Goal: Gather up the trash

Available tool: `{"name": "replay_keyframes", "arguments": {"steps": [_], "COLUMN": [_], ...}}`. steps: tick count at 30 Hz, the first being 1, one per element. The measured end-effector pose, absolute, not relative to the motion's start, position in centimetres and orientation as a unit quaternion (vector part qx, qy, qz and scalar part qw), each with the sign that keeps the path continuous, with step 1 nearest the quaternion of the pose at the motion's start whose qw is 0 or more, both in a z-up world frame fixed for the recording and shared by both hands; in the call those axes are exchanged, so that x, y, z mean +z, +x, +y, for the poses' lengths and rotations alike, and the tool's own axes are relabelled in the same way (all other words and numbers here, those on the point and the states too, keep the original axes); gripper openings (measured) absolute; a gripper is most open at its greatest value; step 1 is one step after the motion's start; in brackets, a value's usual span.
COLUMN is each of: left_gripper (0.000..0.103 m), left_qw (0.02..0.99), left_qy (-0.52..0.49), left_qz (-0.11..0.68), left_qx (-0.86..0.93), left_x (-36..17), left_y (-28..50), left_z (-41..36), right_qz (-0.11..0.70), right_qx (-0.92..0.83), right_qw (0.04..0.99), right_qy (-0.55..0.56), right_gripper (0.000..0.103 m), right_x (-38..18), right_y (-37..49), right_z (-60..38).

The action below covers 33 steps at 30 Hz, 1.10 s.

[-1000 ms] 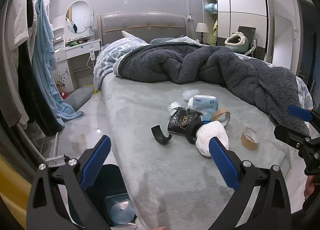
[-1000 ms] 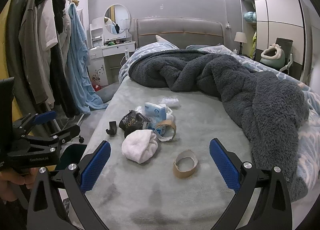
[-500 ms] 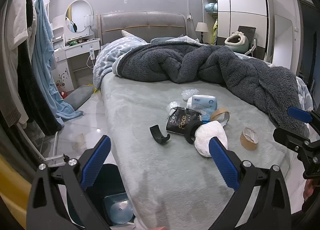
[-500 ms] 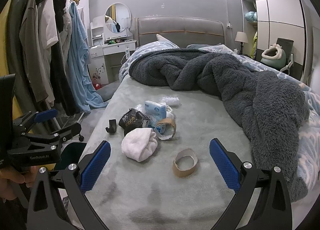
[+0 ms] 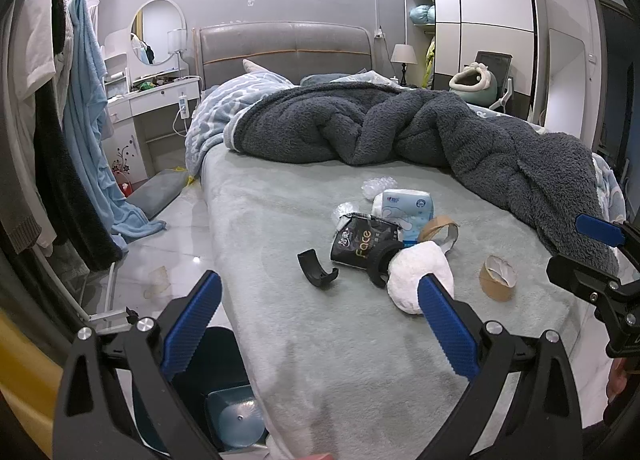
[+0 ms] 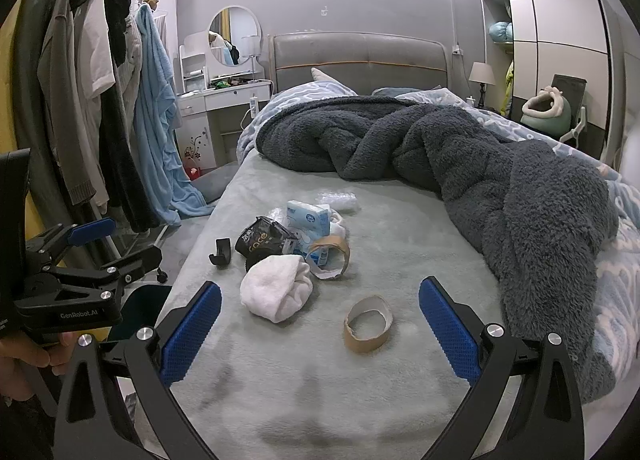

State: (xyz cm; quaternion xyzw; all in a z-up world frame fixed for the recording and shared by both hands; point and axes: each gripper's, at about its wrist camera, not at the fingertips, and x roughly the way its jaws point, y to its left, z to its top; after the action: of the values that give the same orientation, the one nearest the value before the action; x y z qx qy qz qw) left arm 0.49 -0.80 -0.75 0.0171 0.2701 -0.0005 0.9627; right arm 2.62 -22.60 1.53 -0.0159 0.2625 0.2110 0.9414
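**Kid:** What are your fingers doing?

**Me:** Both pairs are spread wide and hold nothing. My left gripper hangs over the near edge of the bed. My right gripper hangs over the bed too, a bit further in.

**Kid:** Where is the trash?

**Me:** All on the bed, out past my fingers. Nearest, between my right fingertips, sits a torn tape ring. Just past my right gripper's left finger is a white wad. Behind that lie a second ring, a black bag and a black clip. Further still is a blue tissue pack, then some clear wrap. The grey blanket is piled far back.

**Kid:** Have you picked up much?

**Me:** I think I have hardly begun. Every bit I can see lies loose on the bed and none is in my fingers. All of it is left to do.

**Kid:** Where does it go?

**Me:** Only my left view shows that. Down under my left gripper's left finger, on the floor beside the bed, is a dark bin. I guess that is the spot. My right view shows only a dark edge there, behind the left gripper. But my right view shows a hand holding that gripper. My left view shows the tape ring side on, right of my fingers, near the other gripper.
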Motion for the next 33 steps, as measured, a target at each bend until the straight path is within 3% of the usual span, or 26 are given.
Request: {"name": "replay_keyframes", "arguments": {"steps": [33], "left_gripper": [0.1], "left_qw": [0.958], "left_qy": [0.014], "left_qz": [0.288], "left_qx": [0.004], "left_x": [-1.63], "left_y": [0.95], "left_z": [-1.23], "right_qz": [0.273], "right_qx": [0.207], "right_qw": [0.939], "right_qy": [-0.019], "right_gripper": [0.1], "right_x": [1.24], "right_y": [3.14], "right_z": [-23.24]}}
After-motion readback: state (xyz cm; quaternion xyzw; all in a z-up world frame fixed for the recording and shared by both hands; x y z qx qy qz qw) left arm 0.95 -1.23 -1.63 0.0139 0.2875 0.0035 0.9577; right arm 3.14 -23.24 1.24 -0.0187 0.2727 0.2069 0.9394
